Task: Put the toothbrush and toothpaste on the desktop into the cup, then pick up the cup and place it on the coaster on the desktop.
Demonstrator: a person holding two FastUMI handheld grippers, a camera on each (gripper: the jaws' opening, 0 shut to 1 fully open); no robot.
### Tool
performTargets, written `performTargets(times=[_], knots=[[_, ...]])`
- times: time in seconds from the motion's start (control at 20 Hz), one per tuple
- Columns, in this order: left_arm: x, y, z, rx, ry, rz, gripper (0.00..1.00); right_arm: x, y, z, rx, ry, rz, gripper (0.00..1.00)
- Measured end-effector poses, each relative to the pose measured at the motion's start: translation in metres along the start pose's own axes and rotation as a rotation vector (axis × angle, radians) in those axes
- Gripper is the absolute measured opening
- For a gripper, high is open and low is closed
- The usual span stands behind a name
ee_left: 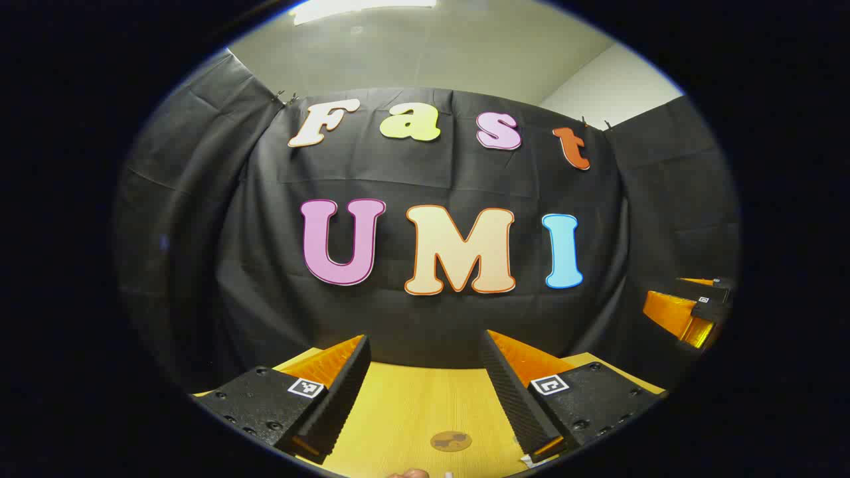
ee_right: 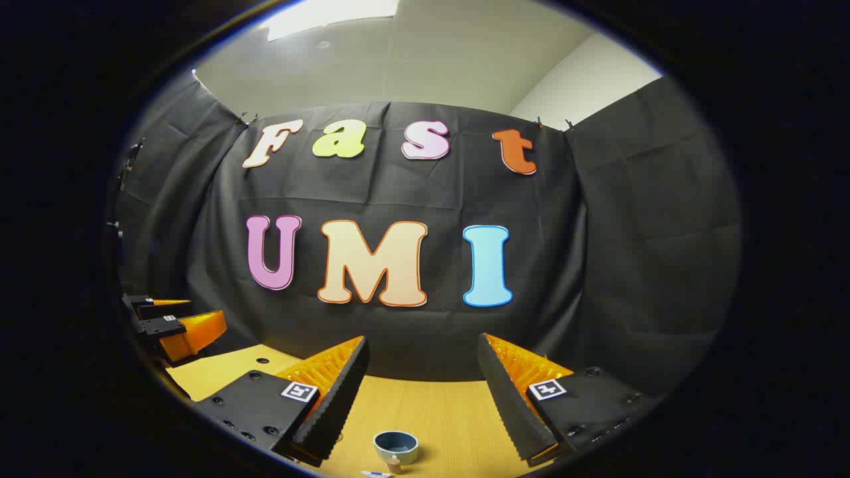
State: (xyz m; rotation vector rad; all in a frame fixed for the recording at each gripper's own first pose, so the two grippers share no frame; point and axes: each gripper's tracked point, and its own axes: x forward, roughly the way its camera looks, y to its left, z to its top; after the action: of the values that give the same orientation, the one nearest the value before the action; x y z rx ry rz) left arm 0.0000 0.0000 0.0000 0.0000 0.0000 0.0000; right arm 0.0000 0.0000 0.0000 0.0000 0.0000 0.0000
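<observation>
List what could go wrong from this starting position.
1. The coaster and cup sit at the very bottom edge of each view, so the first reach may be poorly aimed.
2. Only a sliver of something white lies beside the cup; it is too small to identify, so it could be misjudged.
3. Both grippers, left and right, hang open side by side and might collide over the table.

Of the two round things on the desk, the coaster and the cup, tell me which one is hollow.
The blue-grey cup, seen in the right gripper view, has a raised rim around an open bowl. The brown coaster, seen in the left gripper view, is a flat disc on the wooden desk.
</observation>
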Motion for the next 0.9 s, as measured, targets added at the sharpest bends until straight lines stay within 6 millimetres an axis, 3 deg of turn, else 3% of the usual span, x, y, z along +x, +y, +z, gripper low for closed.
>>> performTargets(times=[0.5, 0.6, 0.75, 0.9], knots=[[-0.006, -0.004, 0.001, 0.014, -0.012, -0.008, 0.99, -0.008, 0.005, -0.009, 0.023, 0.038, 0.016, 0.99], [-0.007, -0.006, 0.000, 0.014, -0.011, -0.012, 0.96, -0.010, 0.005, -0.014, 0.025, 0.050, 0.019, 0.99], [-0.008, -0.007, 0.000, 0.018, -0.015, -0.018, 0.96, -0.011, 0.004, -0.027, 0.030, 0.089, 0.017, 1.00], [-0.009, -0.006, 0.001, 0.023, -0.019, -0.020, 0.96, -0.011, 0.004, -0.055, 0.046, 0.159, 0.018, 0.99]])
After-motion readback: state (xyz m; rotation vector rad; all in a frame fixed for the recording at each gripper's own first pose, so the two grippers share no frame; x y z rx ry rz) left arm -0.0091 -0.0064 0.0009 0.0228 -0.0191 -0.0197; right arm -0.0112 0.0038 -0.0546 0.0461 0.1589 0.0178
